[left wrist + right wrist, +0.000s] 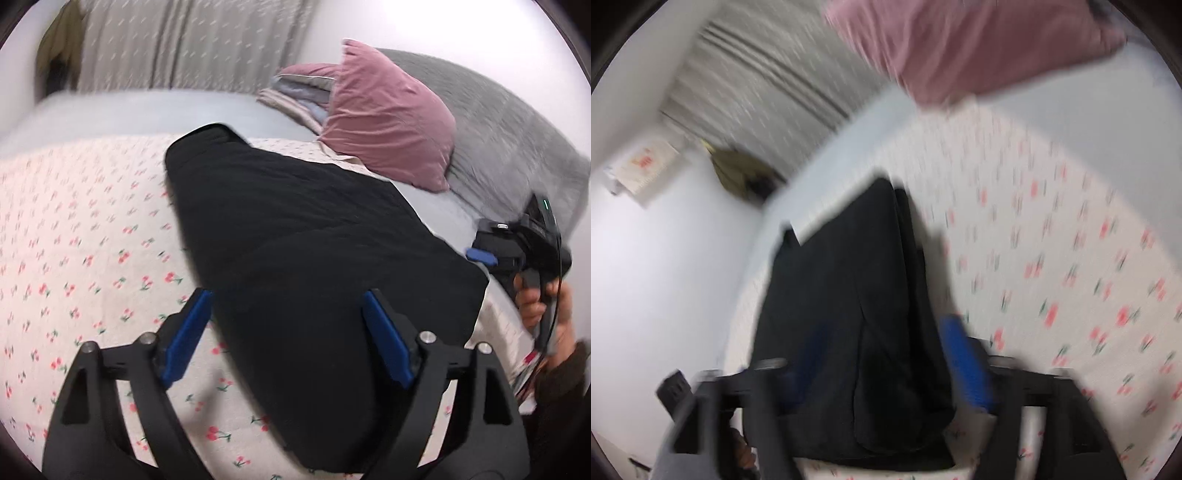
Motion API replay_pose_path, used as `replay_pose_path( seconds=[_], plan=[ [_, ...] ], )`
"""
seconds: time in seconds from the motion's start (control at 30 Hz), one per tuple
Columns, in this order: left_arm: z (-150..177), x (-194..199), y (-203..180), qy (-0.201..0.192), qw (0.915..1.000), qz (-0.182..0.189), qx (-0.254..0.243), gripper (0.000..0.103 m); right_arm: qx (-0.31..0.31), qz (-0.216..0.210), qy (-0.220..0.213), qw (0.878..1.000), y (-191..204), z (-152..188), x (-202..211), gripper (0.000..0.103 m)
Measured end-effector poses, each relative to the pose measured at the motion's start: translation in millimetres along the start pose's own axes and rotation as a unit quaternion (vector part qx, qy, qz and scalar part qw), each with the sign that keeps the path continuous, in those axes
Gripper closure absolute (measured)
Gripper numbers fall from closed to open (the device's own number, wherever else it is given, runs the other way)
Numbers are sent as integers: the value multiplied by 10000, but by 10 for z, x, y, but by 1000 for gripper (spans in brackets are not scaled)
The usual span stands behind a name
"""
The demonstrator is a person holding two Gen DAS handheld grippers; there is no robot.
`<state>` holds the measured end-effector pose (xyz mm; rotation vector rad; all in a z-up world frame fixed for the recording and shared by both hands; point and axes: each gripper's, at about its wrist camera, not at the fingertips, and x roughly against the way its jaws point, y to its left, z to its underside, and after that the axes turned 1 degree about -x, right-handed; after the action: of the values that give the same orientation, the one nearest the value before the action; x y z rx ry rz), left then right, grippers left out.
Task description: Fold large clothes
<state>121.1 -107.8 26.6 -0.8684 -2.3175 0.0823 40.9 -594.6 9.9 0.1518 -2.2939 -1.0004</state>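
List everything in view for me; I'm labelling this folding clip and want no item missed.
black garment: one, black, folded into a long strip lying on the cherry-print sheet
cherry-print sheet: one, cream with red cherries, spread over the bed
pink pillow: one, dusty pink, at the head of the bed beyond the garment
grey blanket: one, grey, behind the pillow
folded bedding: one stack, pink and pale blue, beside the pillow
curtain: one, beige, behind the bed
left hand-held gripper: one, black with blue pads, open over the garment's near end
right hand-held gripper: one, black with blue pads, blurred, straddling the garment
right hand: one, gripping the handle
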Motion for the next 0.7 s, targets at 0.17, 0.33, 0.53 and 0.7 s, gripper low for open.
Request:
replay_pose_path(
  seconds=[0.17,0.33,0.53,0.7],
  plan=[
    [-125,-186,439,595,9936,383,886,16,-508,-499,515,9961,-220,-196,-202,11],
    [-160,-525,739,904,9770,1079,1603,16,-434,-538,1535,9857,-321,-293,-714,11],
    [-255,-932,892,1157,9565,1635,2123,15,-149,-788,2403,9674,-332,-356,-1314,11],
    [-284,-1153,943,1116,9524,1709,2265,14,443,-832,2567,9619,-120,-398,-1554,11]
  ],
)
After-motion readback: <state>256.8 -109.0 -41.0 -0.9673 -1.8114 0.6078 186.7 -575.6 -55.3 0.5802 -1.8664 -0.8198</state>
